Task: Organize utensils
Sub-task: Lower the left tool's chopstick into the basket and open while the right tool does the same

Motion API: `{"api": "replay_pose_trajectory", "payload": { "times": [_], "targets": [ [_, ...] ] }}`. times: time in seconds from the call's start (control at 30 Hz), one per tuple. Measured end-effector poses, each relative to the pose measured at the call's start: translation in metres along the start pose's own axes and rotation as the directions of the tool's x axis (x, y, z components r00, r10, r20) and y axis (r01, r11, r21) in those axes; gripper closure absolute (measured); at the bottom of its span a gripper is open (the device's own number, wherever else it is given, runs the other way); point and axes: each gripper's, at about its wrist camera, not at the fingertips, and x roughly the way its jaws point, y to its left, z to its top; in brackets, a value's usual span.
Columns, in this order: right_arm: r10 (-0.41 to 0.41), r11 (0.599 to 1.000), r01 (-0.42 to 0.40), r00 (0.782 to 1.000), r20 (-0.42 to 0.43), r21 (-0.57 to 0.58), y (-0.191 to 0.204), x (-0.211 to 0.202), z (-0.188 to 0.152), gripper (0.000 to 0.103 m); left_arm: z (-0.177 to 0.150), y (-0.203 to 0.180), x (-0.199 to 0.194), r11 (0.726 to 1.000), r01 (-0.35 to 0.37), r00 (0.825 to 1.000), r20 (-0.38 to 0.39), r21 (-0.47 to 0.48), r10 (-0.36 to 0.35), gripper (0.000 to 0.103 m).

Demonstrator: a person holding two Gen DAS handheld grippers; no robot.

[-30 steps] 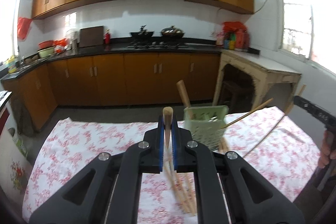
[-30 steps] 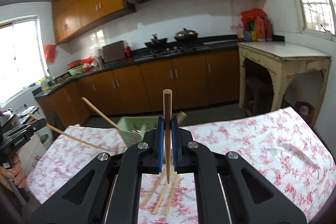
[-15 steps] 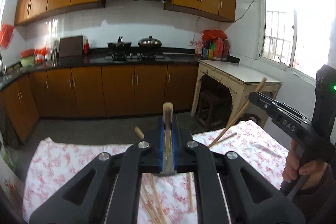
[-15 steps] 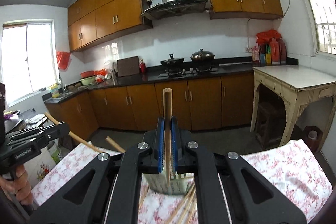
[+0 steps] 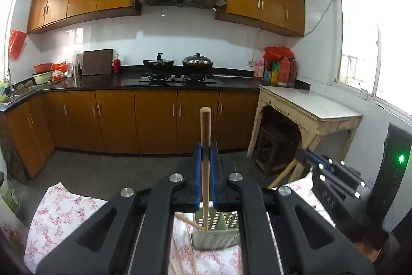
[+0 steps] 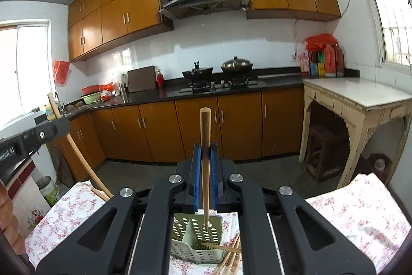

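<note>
My left hand-held gripper (image 5: 205,179) and right hand-held gripper (image 6: 205,177) are each clamped tight on an upright tan wooden chopstick (image 5: 205,146), (image 6: 205,146). I should keep both vertical and lower them slowly into the pale green perforated plastic holder (image 6: 198,239) on the floral-clothed counter (image 6: 360,210). Which compartment each tip is over I can't quite tell.

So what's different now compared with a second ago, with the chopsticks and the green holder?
Both grippers rose and came in over the green holder, so it went from ahead of them to just below. Each held chopstick now hangs tip-down above it: the left chopstick and the right chopstick. Nothing was let go or picked up. Both jaws stay shut on their sticks; loose chopsticks remain on the floral tablecloth.
</note>
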Motion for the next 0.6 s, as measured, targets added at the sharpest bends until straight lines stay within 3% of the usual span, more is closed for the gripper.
{"api": "replay_pose_trajectory", "payload": {
  "times": [0.33, 0.6],
  "targets": [
    [0.002, 1.000, -0.002, 1.000, -0.006, 0.005, -0.004, 0.006, -0.001, 0.096, 0.029, 0.001, -0.004, 0.998, 0.003, 0.997, 0.080, -0.058, 0.002, 0.096],
    [0.014, 1.000, -0.013, 0.999, -0.043, 0.027, -0.004, 0.015, -0.009, 0.096, 0.001, 0.000, 0.025, 0.998, -0.022, 0.998, 0.051, -0.062, 0.025, 0.096]
  ]
}}
